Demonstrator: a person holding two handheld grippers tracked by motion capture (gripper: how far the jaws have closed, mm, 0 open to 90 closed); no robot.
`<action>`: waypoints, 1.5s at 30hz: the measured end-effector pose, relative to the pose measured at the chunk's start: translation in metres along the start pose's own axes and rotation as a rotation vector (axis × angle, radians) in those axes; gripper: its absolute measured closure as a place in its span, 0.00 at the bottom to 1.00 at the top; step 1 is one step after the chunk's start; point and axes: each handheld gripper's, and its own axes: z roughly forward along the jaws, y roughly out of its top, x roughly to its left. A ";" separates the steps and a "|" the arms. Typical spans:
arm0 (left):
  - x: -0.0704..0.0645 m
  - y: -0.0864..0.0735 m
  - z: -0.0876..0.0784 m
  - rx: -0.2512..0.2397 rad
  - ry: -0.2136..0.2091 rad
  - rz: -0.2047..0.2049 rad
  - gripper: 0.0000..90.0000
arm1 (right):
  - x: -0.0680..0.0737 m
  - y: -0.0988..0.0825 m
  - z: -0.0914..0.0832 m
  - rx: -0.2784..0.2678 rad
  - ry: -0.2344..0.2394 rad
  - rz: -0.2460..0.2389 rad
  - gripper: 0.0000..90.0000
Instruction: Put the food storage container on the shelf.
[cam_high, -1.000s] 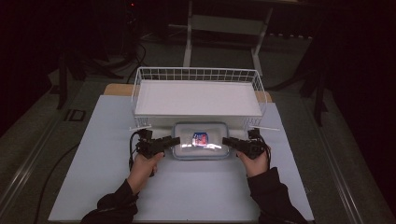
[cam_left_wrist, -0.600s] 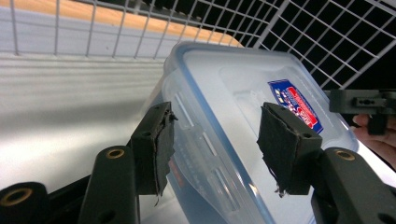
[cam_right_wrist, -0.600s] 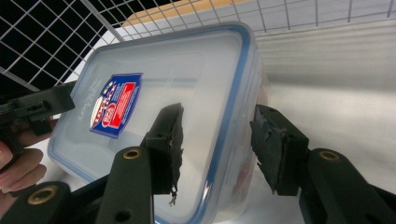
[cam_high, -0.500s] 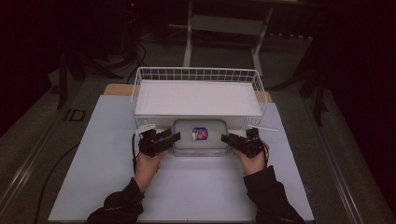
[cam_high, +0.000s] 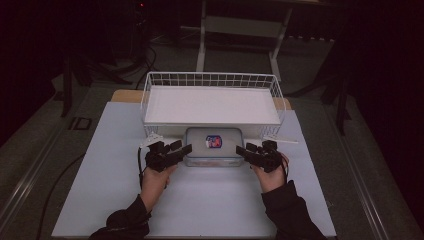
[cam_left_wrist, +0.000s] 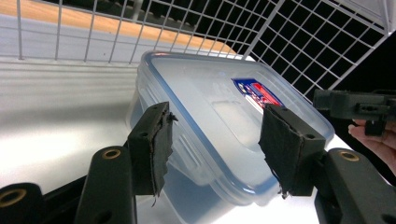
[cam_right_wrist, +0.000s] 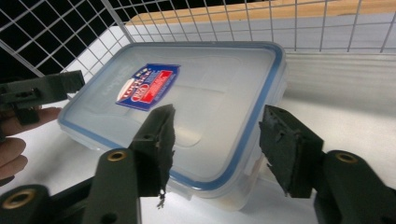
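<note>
Two grippers flank a clear lidded plastic container (cam_high: 213, 147) lying on the white table (cam_high: 100, 165) against the wire basket (cam_high: 212, 80), long axis running hand to hand: left gripper (cam_high: 176, 151) and right gripper (cam_high: 248, 152), equally near, jaws spread, the right's just opening, astride its end corners without pressing.

Left tool (cam_high: 184, 148) and right tool (cam_high: 242, 150), jaws apart, right's just opening.

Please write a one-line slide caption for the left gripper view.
Left gripper, open, facing a lidded clear container beside the wire basket.
</note>
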 end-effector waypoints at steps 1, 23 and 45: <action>0.000 0.000 -0.002 0.004 -0.007 -0.006 0.47 | 0.001 0.000 -0.001 0.009 0.006 -0.003 0.48; -0.008 -0.006 -0.048 0.135 -0.107 0.024 0.33 | 0.041 -0.007 -0.011 0.038 0.017 -0.113 0.53; -0.009 -0.026 -0.063 0.210 -0.111 0.092 0.00 | 0.066 -0.023 0.023 0.122 0.005 -0.165 1.00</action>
